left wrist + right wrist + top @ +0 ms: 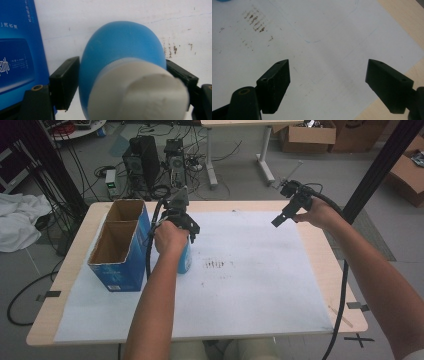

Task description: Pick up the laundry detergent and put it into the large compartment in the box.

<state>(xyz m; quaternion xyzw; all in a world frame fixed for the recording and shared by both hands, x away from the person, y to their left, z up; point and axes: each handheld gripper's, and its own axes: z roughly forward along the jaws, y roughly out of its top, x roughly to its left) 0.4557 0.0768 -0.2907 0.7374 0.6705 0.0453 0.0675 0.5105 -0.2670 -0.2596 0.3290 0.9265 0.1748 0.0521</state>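
With the left gripper (122, 75) clamped on the blue bottle (120, 50) just beside the blue box (120, 245), lift it straight up, squeezing gently (right gripper (327, 82) hangs open over the paper).

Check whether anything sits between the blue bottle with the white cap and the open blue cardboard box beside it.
Nothing visible does. The blue bottle with the white cap sits between the left gripper's jaws, both pads against its sides, on the white sheet. The open blue cardboard box stands right beside it, with bare sheet between them in the left gripper view.
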